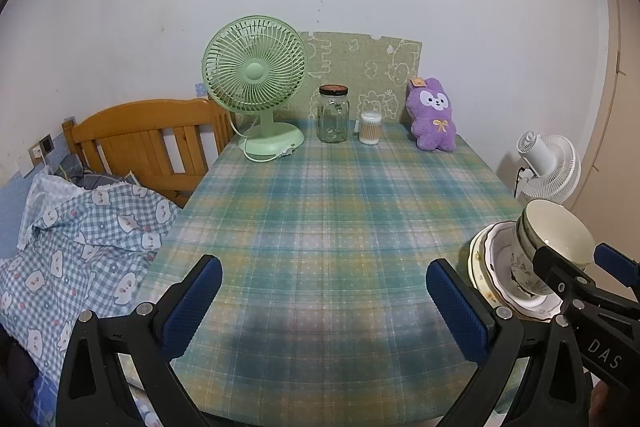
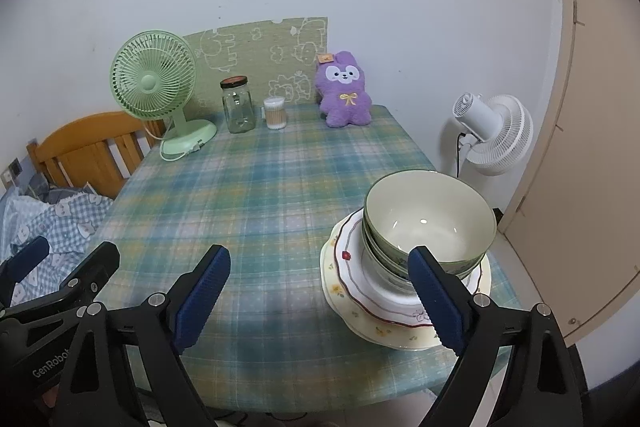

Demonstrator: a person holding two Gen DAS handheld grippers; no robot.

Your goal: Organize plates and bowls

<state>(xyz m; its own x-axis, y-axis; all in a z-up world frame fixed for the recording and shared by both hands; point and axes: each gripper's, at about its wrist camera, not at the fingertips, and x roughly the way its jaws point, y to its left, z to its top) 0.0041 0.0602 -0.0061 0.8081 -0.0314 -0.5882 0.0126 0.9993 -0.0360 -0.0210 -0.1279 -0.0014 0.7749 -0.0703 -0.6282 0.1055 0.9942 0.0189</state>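
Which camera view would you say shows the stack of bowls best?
The right wrist view: the stack of bowls sits whole on its plates. The left wrist view shows it at the edge, partly hidden by the right gripper.

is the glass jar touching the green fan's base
Apart. The left wrist view shows a strip of tablecloth between the glass jar and the green fan's base.

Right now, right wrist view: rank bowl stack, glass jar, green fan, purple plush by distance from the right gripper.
From the right gripper:
1. Bowl stack, near right, on plates.
2. Green fan, far left.
3. Glass jar and purple plush, back row: too close to call.
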